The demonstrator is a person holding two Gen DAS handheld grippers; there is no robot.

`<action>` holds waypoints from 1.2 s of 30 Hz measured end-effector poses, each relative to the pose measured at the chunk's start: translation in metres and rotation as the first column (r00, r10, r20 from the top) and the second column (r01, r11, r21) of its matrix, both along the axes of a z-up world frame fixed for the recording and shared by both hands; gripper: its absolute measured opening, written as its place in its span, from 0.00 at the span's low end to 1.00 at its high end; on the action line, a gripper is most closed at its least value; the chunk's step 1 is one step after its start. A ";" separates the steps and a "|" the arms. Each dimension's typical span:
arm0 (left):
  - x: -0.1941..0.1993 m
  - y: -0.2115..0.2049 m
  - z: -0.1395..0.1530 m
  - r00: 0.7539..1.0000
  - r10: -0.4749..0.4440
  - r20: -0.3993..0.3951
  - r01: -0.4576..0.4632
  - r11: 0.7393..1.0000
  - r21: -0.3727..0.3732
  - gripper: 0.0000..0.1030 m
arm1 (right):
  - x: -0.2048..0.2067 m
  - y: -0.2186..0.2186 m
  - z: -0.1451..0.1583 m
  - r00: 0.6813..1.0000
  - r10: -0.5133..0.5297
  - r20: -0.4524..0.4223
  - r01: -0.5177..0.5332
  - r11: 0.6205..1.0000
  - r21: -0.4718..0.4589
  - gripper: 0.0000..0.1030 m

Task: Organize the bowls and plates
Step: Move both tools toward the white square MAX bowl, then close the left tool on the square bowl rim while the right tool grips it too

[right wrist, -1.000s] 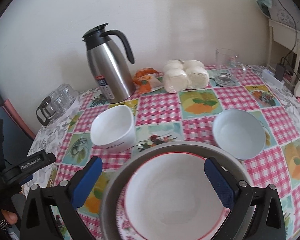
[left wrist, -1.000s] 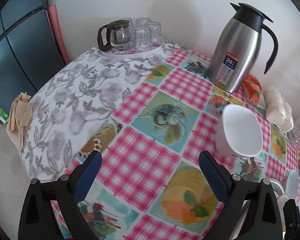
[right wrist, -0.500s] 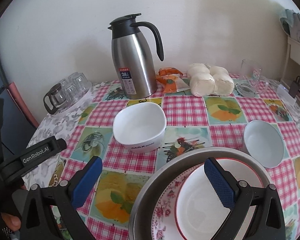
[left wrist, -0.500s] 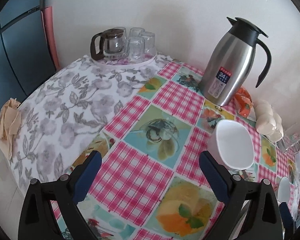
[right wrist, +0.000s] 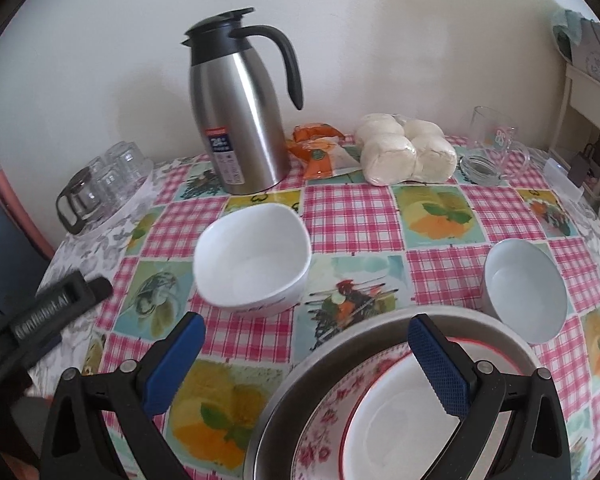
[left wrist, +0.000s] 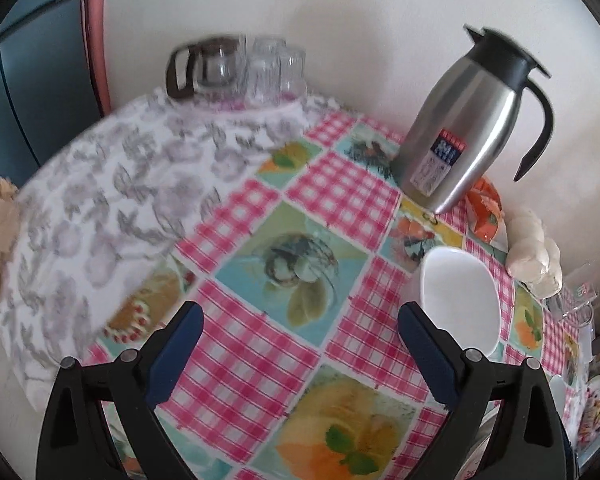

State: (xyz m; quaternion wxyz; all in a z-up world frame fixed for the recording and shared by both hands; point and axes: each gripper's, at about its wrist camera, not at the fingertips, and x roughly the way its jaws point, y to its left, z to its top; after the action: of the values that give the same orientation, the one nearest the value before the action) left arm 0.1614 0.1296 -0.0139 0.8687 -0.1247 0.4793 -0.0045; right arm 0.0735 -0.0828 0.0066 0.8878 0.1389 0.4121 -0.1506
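A squarish white bowl (right wrist: 254,258) stands mid-table ahead of my right gripper (right wrist: 306,354), which is open and holds nothing. At the lower right sits a stack: a grey metal dish (right wrist: 300,388) holding a floral plate (right wrist: 324,420) and a red-rimmed white bowl (right wrist: 396,420), partly under my right finger. A small round white bowl (right wrist: 524,288) rests right of the stack. In the left wrist view the squarish bowl (left wrist: 458,298) lies just beyond the right finger of my open, empty left gripper (left wrist: 298,338). The left gripper's body (right wrist: 48,312) shows at the right view's left edge.
A steel thermos jug (right wrist: 240,120) stands at the back by the wall, with an orange packet (right wrist: 318,150) and wrapped white buns (right wrist: 404,148) to its right. A glass mug (right wrist: 496,140) is at the far right. A tray of glasses with a glass teapot (left wrist: 228,76) occupies the back left corner.
My right gripper has swung left, so the stack slid to the lower right and the squarish bowl came toward centre. The left view shifted slightly and is blurred; both grippers stay open.
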 end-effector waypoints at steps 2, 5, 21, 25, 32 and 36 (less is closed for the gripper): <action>0.004 -0.006 -0.009 0.999 -0.021 -0.028 0.020 0.999 -0.034 0.95 | 0.008 -0.006 0.001 1.000 -0.004 -0.010 0.004 1.000 0.004 0.99; 0.010 -0.017 -0.018 0.996 -0.062 -0.056 0.058 0.996 -0.065 0.95 | 0.018 -0.013 0.002 0.999 -0.022 -0.036 0.022 1.000 0.000 0.99; 0.043 -0.046 -0.031 0.980 -0.174 -0.095 0.153 0.968 -0.197 0.61 | 0.071 -0.033 -0.019 0.979 -0.036 -0.200 0.044 0.999 0.032 0.70; 0.050 -0.056 -0.035 0.976 -0.194 -0.094 0.175 0.968 -0.182 0.54 | 0.083 -0.036 -0.029 0.971 -0.030 -0.237 0.038 0.999 0.030 0.55; 0.058 -0.070 -0.046 0.968 -0.228 -0.107 0.207 0.962 -0.181 0.41 | 0.097 -0.036 -0.044 0.961 -0.009 -0.275 0.024 0.998 0.054 0.40; 0.061 -0.077 -0.051 0.964 -0.242 -0.113 0.220 0.959 -0.181 0.36 | 0.102 -0.033 -0.049 0.956 -0.002 -0.294 0.025 0.997 0.074 0.36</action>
State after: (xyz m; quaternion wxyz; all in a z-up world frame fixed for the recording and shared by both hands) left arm 0.2225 0.0528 -0.0647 0.8144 -0.1401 0.5460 -0.1379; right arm 0.1754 -0.1163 -0.0427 0.8097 0.1520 0.5438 -0.1598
